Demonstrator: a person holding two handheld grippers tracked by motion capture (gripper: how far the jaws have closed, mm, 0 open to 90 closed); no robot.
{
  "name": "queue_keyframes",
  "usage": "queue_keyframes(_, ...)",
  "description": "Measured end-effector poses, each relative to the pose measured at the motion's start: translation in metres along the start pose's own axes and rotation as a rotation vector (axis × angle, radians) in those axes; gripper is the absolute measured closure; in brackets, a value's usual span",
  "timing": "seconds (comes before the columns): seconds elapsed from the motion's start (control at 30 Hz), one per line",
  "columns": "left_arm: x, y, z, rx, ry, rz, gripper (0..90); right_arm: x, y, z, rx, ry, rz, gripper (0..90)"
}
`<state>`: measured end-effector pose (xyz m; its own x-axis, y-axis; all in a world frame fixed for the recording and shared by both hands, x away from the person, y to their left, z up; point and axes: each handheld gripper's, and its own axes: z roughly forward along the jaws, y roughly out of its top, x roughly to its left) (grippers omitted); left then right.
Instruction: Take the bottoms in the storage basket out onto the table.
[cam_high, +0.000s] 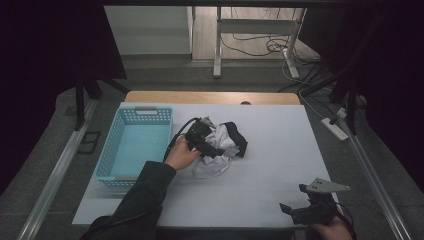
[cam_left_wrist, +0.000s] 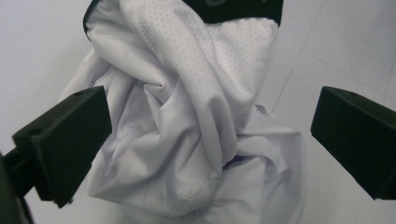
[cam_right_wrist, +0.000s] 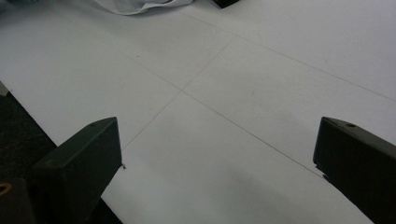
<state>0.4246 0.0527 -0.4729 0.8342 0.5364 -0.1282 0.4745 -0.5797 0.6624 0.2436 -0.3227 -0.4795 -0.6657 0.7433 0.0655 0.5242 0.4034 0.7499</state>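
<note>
The left claw sits over a crumpled white garment with black trim near the middle of the worktop, with the pale blue basket just off toward nine o'clock from the bundle. In the left gripper view the jaws stand wide apart on either side of the white garment, gripping nothing, the bulk of the folds lying between them and a little beyond. The step in hand looks like taking hold of the bundle, probably to carry it to the basket. To do this well, the claw should go down until both jaws bracket the thick central ridge of folds rather than a loose outer flap, since a single thin layer would likely slip or leave the rest trailing on the worktop. Closing on the gathered middle should lift most of the cloth together; the black-trimmed edge toward twelve o'clock in that view may dangle and could catch the basket rim, so a high lift would help. The right claw rests apart at about five o'clock on the worktop, its jaws also spread wide with nothing between them, and its own view looks across bare white surface.
</note>
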Motion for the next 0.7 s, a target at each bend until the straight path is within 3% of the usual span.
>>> queue_keyframes(0.27,-0.002,-0.001,-0.005,-0.015,-0.049,0.012,0.0,0.0,0.0,0.0,-0.003,0.0,0.0,1.3)
queue_keyframes(0.7,-0.004,-0.007,-0.016,-0.04,-0.016,0.014,0.0,0.0,0.0,0.0,-0.002,-0.001,-0.001,1.3)
